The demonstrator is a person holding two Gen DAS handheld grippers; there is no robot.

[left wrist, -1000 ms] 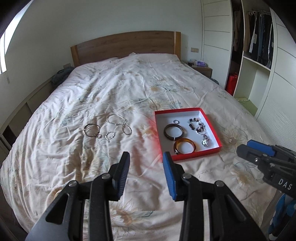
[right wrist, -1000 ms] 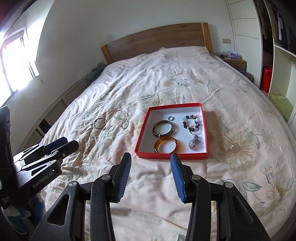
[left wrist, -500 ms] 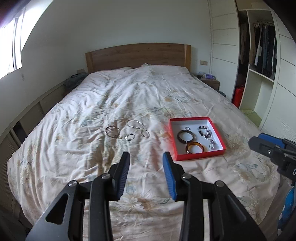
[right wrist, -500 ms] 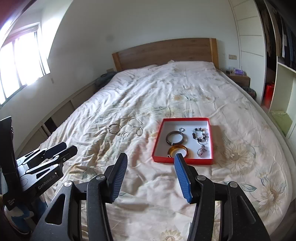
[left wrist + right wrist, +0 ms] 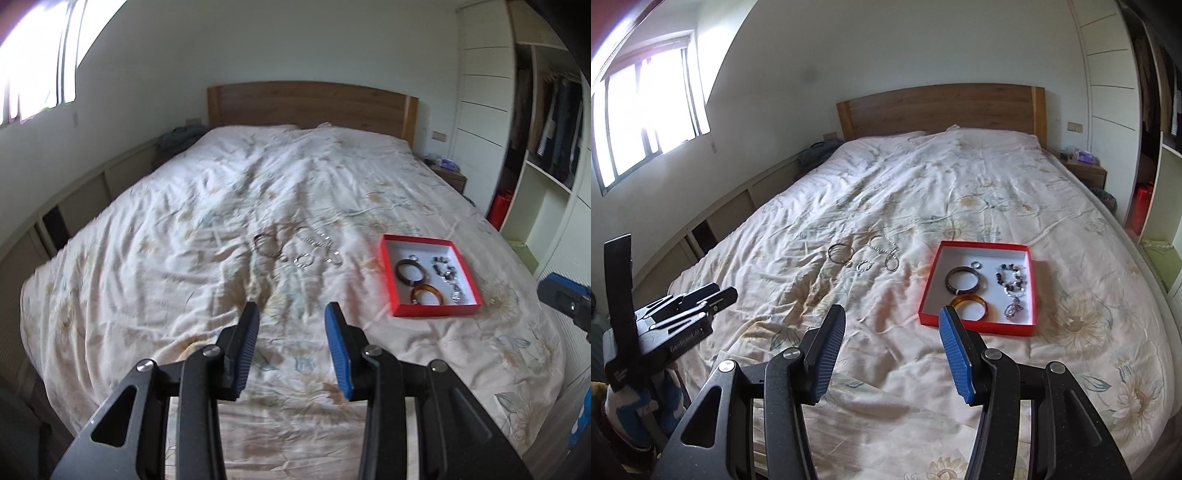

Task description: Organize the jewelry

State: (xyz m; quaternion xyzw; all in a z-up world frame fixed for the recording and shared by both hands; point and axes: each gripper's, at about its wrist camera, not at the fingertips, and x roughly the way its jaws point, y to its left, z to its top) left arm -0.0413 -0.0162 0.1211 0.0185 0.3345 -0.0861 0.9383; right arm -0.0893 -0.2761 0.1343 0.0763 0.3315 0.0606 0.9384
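Held low at frame bottom, above the bed's foot: left gripper [image 5: 291, 328] and right gripper [image 5: 892, 332], jaws apart, empty. Right of centre on the floral bedspread [image 5: 960, 192], red box [image 5: 936, 286] holding bangles; left of it, loose silver rings and chain [image 5: 864, 254]. Beyond, wooden headboard [image 5: 942, 107]; window [image 5: 646, 110] upper left.

Loose jewelry [image 5: 295, 249]: blurring in the left wrist view, pieces too small for telling apart.
Right gripper [image 5: 565, 306]: getting cut off by the frame edge (only a blue tip showing).
Orange bangle [image 5: 975, 308]: partly hiding behind a blue pad.
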